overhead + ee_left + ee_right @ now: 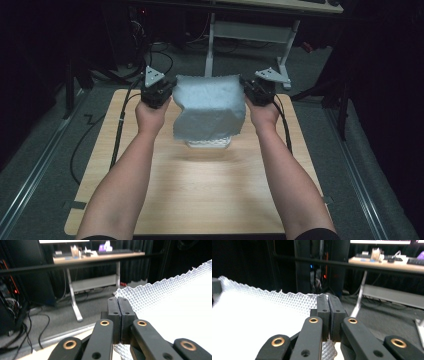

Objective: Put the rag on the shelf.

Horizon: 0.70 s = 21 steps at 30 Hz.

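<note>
A white waffle-textured cloth (pixel 210 107) hangs above the far half of the wooden table (pixel 200 185), stretched between both grippers, its lower edge bunched on the tabletop. My left gripper (pixel 167 91) is shut on the cloth's upper left corner. My right gripper (pixel 247 87) is shut on its upper right corner. In the left gripper view the jaws meet at the gripper (pixel 117 305), with the cloth (pixel 170 302) spreading off to the right. In the right gripper view the gripper (pixel 328 303) pinches the cloth (pixel 257 312), which spreads to the left.
The light wooden table stands on grey carpet with metal floor rails (pixel 35 170) on both sides. Beyond it stand a white-legged desk (pixel 250 30) and cables (pixel 150 55) on the floor. The near half of the tabletop is bare wood under the person's forearms (pixel 125 175).
</note>
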Tool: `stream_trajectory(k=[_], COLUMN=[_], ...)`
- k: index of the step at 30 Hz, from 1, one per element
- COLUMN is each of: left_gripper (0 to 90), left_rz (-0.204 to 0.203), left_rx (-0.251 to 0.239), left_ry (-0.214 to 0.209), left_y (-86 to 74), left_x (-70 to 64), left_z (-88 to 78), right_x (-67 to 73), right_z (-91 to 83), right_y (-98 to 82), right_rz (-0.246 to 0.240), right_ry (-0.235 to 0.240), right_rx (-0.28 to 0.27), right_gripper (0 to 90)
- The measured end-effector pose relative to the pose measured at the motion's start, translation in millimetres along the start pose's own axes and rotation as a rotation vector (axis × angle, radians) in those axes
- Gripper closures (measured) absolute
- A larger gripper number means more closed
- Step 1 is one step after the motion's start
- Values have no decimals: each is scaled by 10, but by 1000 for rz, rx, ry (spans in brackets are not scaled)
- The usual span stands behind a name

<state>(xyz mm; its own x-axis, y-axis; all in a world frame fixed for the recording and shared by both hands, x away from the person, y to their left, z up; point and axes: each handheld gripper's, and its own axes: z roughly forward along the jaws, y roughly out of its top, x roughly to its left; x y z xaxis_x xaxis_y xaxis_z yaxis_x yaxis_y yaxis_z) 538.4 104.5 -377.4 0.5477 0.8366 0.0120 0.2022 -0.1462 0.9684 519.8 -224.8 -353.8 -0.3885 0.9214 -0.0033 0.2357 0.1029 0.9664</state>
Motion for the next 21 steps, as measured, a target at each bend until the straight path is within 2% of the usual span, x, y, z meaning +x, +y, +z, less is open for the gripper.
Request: stream_trajectory(k=[3, 5, 7, 21], left_gripper=[900, 900, 900, 900], left_rz=[-16, -27, -28, -102], left_rx=[38, 73, 77, 140], left_ry=[-16, -28, -38, -108], left_y=[-160, -243, -316, -750], left_x=[34, 45, 30, -36], left_z=[59, 91, 95, 72], right_x=[-11, -20, -22, -23], right_z=[67, 106, 127, 94], right_y=[-120, -202, -278, -697], right_rz=[-20, -15, -27, 17], right_ry=[8, 17, 14, 43], right_rx=[33, 59, 65, 125], right_gripper=[892, 892, 892, 891])
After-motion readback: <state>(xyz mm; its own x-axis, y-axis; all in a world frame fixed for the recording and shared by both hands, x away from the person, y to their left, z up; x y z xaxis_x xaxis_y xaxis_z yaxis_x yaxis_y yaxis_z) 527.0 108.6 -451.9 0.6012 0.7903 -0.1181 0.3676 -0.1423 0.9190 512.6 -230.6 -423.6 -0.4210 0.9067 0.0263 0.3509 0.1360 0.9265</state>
